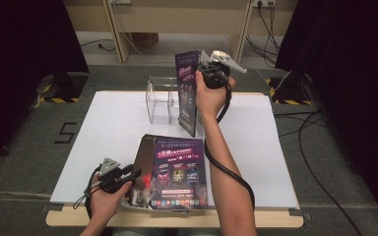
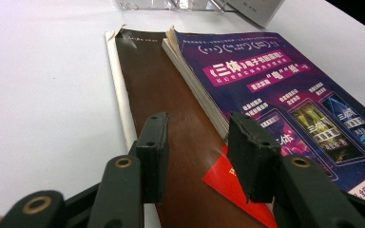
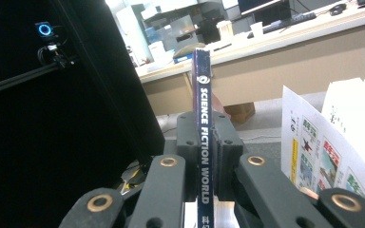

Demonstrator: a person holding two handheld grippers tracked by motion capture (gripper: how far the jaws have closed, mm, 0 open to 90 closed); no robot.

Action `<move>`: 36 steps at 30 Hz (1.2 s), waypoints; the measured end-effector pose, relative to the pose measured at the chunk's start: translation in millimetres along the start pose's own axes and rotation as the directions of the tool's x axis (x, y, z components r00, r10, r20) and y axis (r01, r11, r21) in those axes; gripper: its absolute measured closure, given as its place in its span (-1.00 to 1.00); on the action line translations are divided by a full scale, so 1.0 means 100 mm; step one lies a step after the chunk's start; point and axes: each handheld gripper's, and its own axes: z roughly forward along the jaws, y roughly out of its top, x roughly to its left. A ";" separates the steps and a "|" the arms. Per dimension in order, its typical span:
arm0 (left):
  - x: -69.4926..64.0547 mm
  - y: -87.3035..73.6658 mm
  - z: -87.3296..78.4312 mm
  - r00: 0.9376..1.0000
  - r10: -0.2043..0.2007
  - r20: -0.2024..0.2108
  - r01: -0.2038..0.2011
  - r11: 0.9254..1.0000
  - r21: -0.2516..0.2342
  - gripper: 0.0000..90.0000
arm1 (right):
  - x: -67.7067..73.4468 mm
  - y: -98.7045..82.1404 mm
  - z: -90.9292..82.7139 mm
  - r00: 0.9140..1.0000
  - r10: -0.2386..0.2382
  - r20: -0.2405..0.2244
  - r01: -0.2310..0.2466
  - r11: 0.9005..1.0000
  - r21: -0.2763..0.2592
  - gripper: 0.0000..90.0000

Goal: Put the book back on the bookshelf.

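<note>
Magazine spine (image 3: 202, 137) clamped between black jaws, seemingly upright

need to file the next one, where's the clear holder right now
In the high view the clear holder stands at the far middle of the white board, just left of the upright magazine.

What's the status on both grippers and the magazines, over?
Right gripper shut on upright magazine, beside clear rack. Left gripper open over magazine stack. Nothing blocking rack.

Lighting, overhead and even: we note the white rectangular table sheet (image 1: 113, 128) bright, black curtains at 3 and 9 o'clock dark. Glare streaks the glossy brown magazine cover (image 2: 161, 109). Near black jaws blur softly; the pale office desk (image 3: 290, 42) at 12 o'clock overexposes.
</note>
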 end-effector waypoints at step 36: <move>0.00 -0.04 0.00 1.000 0.001 -0.006 0.000 1.000 0.011 0.31 | -0.04 -0.50 -0.59 0.984 -0.175 0.024 0.173 0.983 0.065 0.86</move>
